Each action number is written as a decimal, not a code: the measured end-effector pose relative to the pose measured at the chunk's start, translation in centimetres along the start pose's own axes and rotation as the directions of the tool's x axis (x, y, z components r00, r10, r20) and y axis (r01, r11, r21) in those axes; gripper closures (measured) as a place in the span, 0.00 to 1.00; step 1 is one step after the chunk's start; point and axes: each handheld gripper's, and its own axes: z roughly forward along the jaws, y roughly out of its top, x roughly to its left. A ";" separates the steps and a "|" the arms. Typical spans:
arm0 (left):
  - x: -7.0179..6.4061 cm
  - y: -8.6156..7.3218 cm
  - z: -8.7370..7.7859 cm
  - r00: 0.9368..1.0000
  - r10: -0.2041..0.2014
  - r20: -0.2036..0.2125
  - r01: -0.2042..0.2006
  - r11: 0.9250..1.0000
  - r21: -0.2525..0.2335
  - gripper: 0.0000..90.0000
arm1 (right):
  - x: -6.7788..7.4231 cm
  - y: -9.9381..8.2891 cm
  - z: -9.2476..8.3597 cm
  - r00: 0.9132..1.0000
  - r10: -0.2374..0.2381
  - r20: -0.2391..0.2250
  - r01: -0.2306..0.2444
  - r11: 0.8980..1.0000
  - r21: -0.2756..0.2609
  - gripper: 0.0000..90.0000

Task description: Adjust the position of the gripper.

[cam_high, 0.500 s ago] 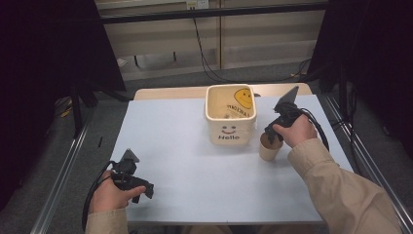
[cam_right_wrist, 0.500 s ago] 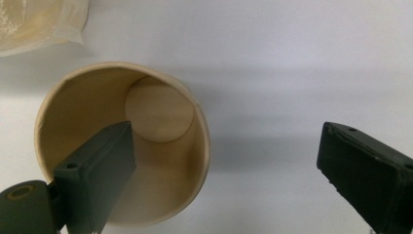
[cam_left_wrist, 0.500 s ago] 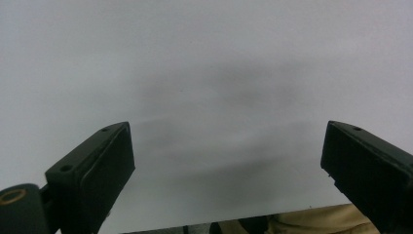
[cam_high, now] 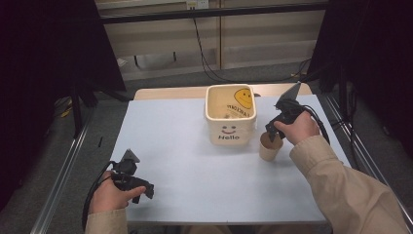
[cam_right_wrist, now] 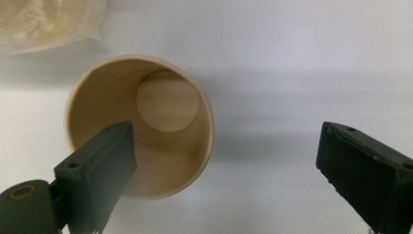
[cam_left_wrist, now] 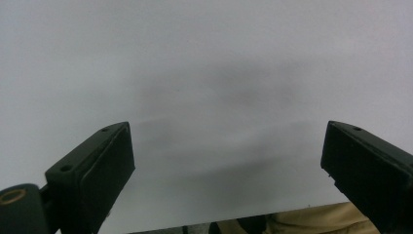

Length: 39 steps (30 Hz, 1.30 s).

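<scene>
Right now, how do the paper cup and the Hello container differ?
The paper cup is round, plain tan and small; the Hello container is squarish, cream, printed with a smiley, and bigger. The cup looks empty inside; the container holds something I cannot make out. Both stand upright, open-topped, on the table.

High view overhead; right gripper view close above cup (cam_right_wrist: 140, 126) (shared)

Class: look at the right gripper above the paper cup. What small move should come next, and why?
Probably a short lowering so the right gripper straddles the cup wall. Its jaws are open, one over the cup's mouth and one outside the rim, with the empty cup upright beside the Hello bucket.
</scene>
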 end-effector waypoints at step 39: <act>-0.3 0.4 -0.1 1.000 0.025 0.005 -0.025 1.000 -0.005 0.06 | 0.8 1.1 -8.5 1.000 -0.001 0.006 0.001 0.999 -0.032 0.08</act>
